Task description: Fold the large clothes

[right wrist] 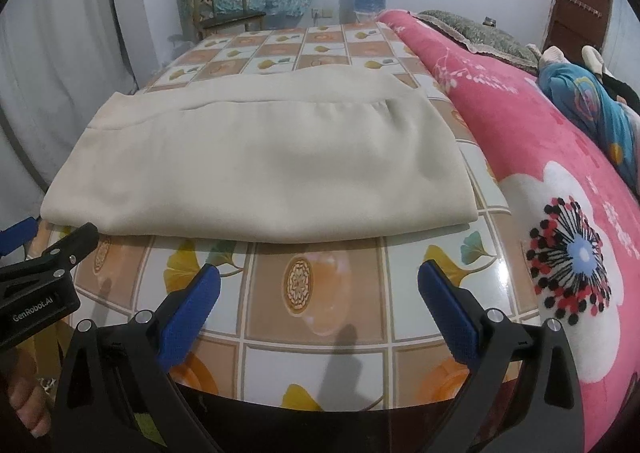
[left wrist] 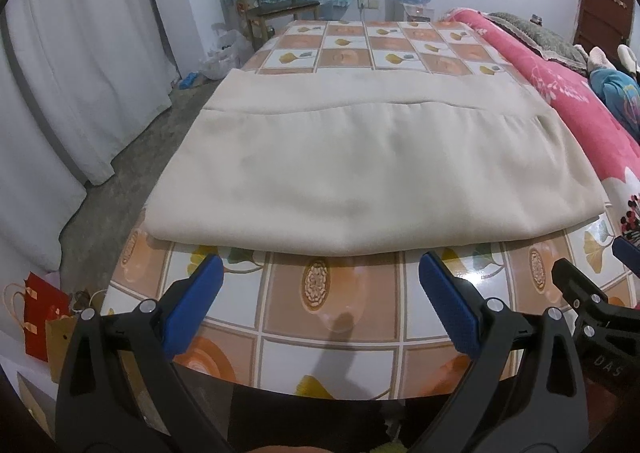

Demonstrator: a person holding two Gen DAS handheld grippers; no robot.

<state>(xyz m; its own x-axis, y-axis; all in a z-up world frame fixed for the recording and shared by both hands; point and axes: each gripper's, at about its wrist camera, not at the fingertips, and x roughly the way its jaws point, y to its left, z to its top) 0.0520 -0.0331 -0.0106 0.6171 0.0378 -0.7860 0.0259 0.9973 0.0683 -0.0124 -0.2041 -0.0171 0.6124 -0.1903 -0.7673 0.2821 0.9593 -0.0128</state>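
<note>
Left gripper (left wrist: pixel 320 277) fingers spread, empty, above the near table (left wrist: pixel 344 333) edge. Right gripper (right wrist: pixel 320 285) likewise spread and empty. Folded beige cloth (left wrist: pixel 360 165) lies flat just beyond, long axis left-right, folded edge nearest. Its under-layers are hidden. Pink blanket (right wrist: pixel 540 157) at right.

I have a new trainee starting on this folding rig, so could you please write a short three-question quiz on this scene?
1. True or false: the left gripper holds the beige cloth.
2. What lies to the right of the table: A a pink floral blanket, B a sink, C a shelf?
3. Is the right gripper open or shut?

Key: 1 false, both grippers are apart from the cloth; 2 A; 3 open.
</note>
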